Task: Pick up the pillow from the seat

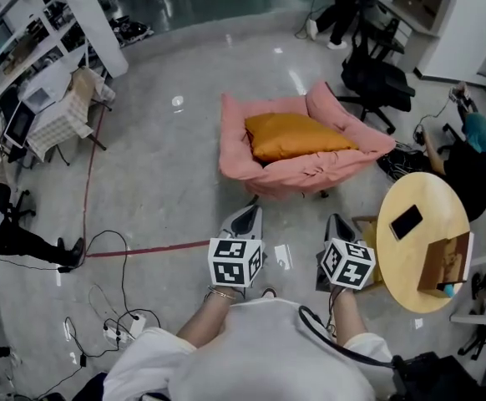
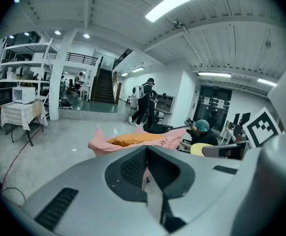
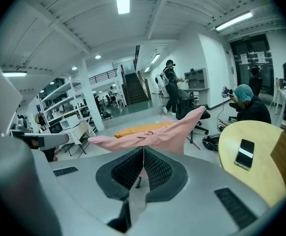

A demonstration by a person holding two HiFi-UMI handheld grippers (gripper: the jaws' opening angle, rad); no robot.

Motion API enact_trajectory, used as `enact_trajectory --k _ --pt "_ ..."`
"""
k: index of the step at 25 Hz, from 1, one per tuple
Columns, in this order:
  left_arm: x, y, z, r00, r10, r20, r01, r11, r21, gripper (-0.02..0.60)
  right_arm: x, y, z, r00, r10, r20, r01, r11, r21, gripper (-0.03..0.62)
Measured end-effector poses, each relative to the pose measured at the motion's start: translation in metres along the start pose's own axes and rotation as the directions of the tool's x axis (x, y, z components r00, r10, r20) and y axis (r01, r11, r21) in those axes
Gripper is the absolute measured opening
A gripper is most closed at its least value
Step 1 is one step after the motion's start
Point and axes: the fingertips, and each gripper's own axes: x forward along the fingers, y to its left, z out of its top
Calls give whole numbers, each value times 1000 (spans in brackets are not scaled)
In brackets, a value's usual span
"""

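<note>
1. Left gripper [image 1: 246,217]: jaws pressed together, empty, in front of the seat [image 1: 241,167].
2. Pillow [image 1: 297,134]: lies in the seat's middle, untouched.
3. Right gripper [image 1: 336,222]: jaws together, empty, also in front of the seat.
4. Step: probably the approach. The next move calls for moving closer and opening the jaws.

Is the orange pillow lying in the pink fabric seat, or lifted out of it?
In the seat: the orange pillow lies flat inside the pink fabric seat, its raised sides around it.
</note>
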Motion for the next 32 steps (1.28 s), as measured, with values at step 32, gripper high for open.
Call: enact_trajectory --k 32 --pt "213 97 117 998 -68 17 69 995 -76 8 188 -29 115 994 -102 -28 102 995 -9 29"
